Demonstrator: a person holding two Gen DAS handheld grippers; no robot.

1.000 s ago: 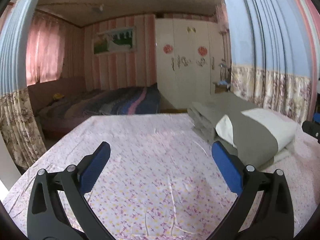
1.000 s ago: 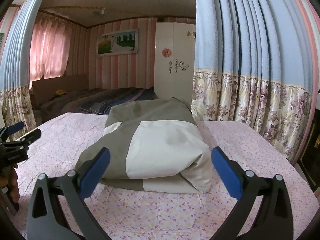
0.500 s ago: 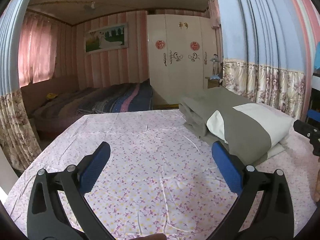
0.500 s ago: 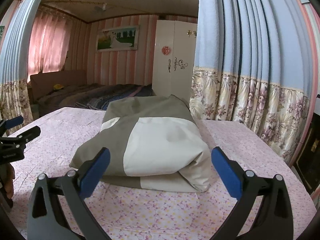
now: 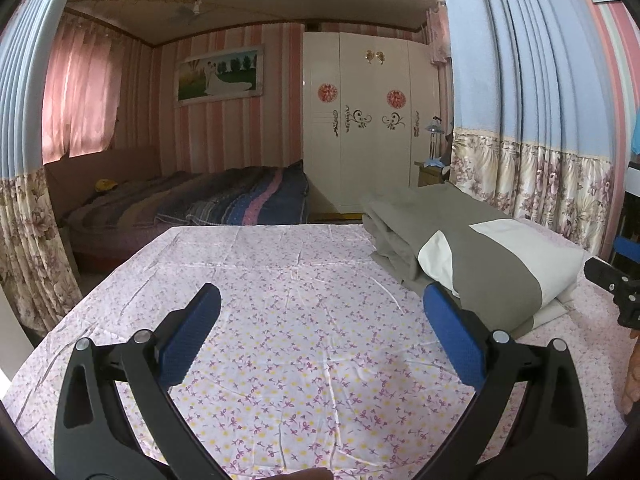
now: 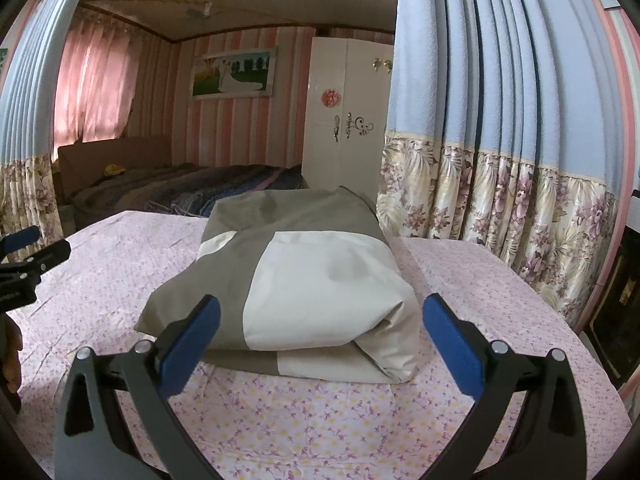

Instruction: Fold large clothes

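Observation:
A folded grey and cream cloth [image 6: 296,280] lies as a thick bundle on the floral sheet [image 6: 360,412]. It also shows in the left wrist view [image 5: 472,252], at the right. My right gripper [image 6: 320,328] is open and empty, just in front of the bundle, not touching it. My left gripper [image 5: 320,328] is open and empty above the bare sheet [image 5: 300,320], left of the bundle. Each gripper shows at the edge of the other's view: the right one [image 5: 612,280], the left one [image 6: 28,252].
The sheet covers a table-like surface that ends near the blue and floral curtain [image 6: 500,160] on the right. A bed with a dark striped blanket [image 5: 224,204] and a white wardrobe [image 5: 368,128] stand behind. Another curtain [image 5: 24,220] hangs at the left.
The left gripper has turned and lifted a little, so the bundle sits nearer the middle of its view. The right gripper has drawn slightly closer to the bundle. Both stay open.

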